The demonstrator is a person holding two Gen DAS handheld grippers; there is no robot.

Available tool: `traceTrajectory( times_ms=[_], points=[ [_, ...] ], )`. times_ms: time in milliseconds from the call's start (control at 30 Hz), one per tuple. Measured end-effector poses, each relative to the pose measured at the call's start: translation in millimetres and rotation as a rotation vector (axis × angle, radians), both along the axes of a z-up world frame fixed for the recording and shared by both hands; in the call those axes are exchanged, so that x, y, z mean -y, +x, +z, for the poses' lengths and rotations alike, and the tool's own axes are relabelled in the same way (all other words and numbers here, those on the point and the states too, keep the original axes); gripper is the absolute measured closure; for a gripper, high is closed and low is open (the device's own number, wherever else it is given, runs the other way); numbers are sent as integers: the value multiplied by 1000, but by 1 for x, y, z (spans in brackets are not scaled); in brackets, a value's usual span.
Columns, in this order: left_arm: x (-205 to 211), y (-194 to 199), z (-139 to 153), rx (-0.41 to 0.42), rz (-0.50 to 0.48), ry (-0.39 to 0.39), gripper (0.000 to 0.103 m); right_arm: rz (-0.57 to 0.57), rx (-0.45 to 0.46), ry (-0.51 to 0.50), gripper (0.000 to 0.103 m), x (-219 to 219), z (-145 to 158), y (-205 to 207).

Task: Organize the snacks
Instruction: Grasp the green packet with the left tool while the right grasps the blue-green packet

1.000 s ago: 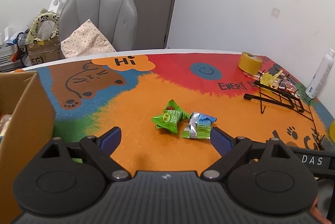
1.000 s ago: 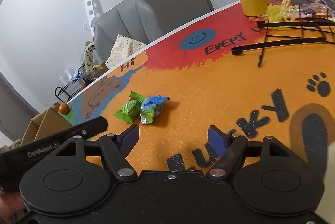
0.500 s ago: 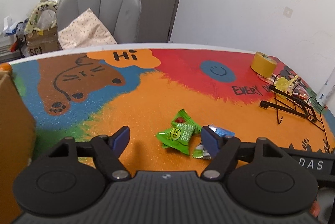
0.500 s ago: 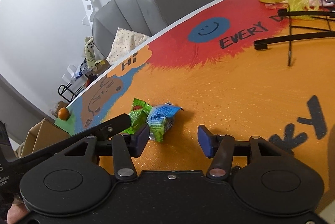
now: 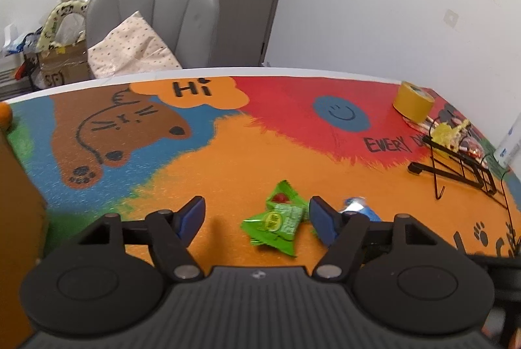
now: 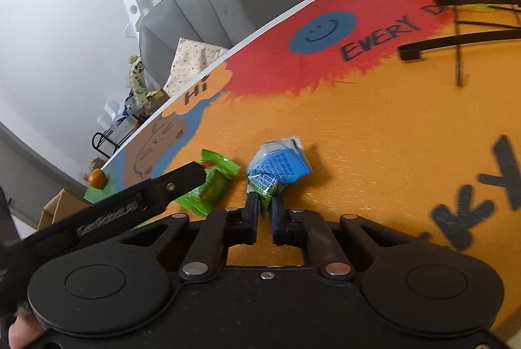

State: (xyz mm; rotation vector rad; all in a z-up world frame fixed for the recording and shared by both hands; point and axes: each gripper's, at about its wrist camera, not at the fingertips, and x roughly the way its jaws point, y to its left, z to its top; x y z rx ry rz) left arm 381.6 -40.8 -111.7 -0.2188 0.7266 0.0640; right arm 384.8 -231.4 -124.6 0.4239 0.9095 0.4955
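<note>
The right claw [image 6: 265,210] has just closed and pinches the crimped end of the blue snack packet [image 6: 280,168], which lies on the orange area of the worktop [image 5: 228,166]. The left claw [image 5: 257,218] stands open, having just narrowed, with the crinkled green snack packet [image 5: 276,220] between its pads and close against the right-hand one. Open painted surface lies beyond both packets toward the white far edge; a wire rack [image 5: 456,169] and yellow tape roll [image 5: 413,99] crowd the right side, a cardboard box [image 5: 16,202] the left.

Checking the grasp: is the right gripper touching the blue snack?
Touching. The right wrist view shows the right gripper pinching the blue snack's near crimped end.
</note>
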Motion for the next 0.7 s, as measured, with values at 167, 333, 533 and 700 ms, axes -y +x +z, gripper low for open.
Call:
traceTrajectory(
  times_ms=[167, 333, 533, 700],
  points=[
    [12, 9, -14, -19, -22, 18, 34, -35, 25, -5, 98, 20, 3, -13],
    [21, 9, -21, -31, -40, 43, 35, -64, 21, 9, 98, 33, -1, -18],
    [21, 3, -18, -36, -44, 22, 68, -73, 34, 29, 98, 39, 1, -25],
    [21, -8, -11, -26, -45, 12, 75, -75, 37, 48, 98, 41, 2, -31]
  ],
)
